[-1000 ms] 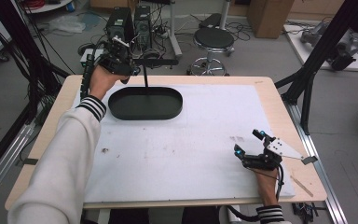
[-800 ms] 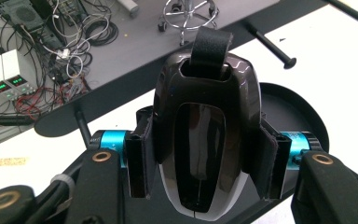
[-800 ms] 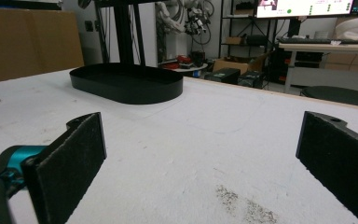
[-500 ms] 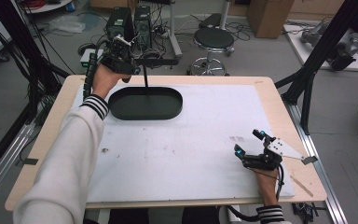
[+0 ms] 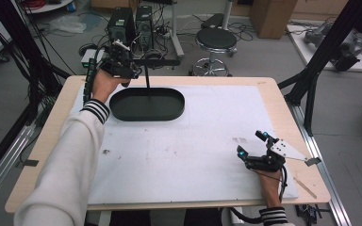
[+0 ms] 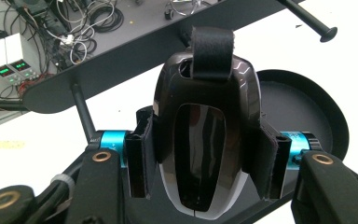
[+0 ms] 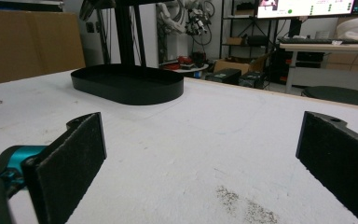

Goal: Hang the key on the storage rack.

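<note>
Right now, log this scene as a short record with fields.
held item: glossy black computer mouse with a black strap at its top
left hand-held gripper: shut on the mouse, raised at the far left corner of the table
right hand-held gripper: open, holding nothing, low over the white mat near the table's right front
black oval tray: on the mat, nothing visible in it
stand: thin post rising from the tray

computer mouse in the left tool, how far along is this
Done: the left tool is shut on the black computer mouse and holds it off the table. In hand: it is held beside the stand's upper shelf, above the black oval tray. Left: setting it down. The right tool rests open, empty.
</note>
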A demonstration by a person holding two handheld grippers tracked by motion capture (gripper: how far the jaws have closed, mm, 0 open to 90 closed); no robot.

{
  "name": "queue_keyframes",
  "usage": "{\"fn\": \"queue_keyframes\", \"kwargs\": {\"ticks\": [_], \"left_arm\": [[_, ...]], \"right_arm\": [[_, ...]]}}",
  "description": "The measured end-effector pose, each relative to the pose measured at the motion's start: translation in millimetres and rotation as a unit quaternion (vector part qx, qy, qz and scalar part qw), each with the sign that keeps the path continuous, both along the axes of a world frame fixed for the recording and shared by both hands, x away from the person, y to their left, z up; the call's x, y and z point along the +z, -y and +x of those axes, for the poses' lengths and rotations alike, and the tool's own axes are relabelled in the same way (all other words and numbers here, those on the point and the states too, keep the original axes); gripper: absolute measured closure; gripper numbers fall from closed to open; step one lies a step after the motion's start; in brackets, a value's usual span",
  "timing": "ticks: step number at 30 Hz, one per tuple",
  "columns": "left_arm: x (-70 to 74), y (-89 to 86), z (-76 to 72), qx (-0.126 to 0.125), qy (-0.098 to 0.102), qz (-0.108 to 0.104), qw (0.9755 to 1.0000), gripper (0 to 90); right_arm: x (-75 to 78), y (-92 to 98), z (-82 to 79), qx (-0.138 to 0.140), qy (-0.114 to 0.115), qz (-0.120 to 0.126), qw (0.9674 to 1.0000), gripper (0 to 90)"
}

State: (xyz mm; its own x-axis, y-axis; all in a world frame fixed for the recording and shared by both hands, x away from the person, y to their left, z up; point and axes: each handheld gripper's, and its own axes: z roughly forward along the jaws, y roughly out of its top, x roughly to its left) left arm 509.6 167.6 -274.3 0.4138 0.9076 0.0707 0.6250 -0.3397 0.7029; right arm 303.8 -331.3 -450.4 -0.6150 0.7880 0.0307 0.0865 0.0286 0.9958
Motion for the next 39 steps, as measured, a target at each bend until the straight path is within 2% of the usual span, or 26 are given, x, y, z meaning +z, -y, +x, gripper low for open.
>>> {"fn": "queue_keyframes", "kwargs": {"ticks": [10,17,21,23,27,31,39], "left_arm": [[-6.8,2.6,1.6,0.002,-0.015,0.006,0.9999,49.7],[-16.3,-5.1,0.5,0.017,-0.023,-0.001,0.9996,49.7],[-24.8,-7.8,0.0,0.020,-0.031,0.001,0.9993,49.7],[-30.8,-8.4,-0.5,0.021,-0.031,-0.005,0.9993,49.7],[-48.4,-7.9,0.4,0.022,-0.037,-0.010,0.9990,49.7],[-62.2,-9.6,-1.1,0.021,-0.035,-0.015,0.9991,49.7],[-67.5,-10.1,-0.7,0.021,-0.017,-0.018,0.9995,49.6]], "right_arm": [[-0.1,0.1,0.0,0.000,-0.001,0.002,1.0000,0.5],[-0.1,0.4,0.6,0.000,0.003,0.001,1.0000,0.5],[0.0,0.1,0.1,0.000,0.000,0.001,1.0000,0.5],[0.0,0.3,0.5,0.001,-0.001,0.001,1.0000,0.5],[-0.1,0.4,0.6,0.001,0.001,0.001,1.0000,0.5],[-0.1,-0.2,0.2,0.001,-0.003,0.002,1.0000,0.5],[-0.1,-0.4,0.0,-0.001,-0.002,0.002,1.0000,0.5]]}}
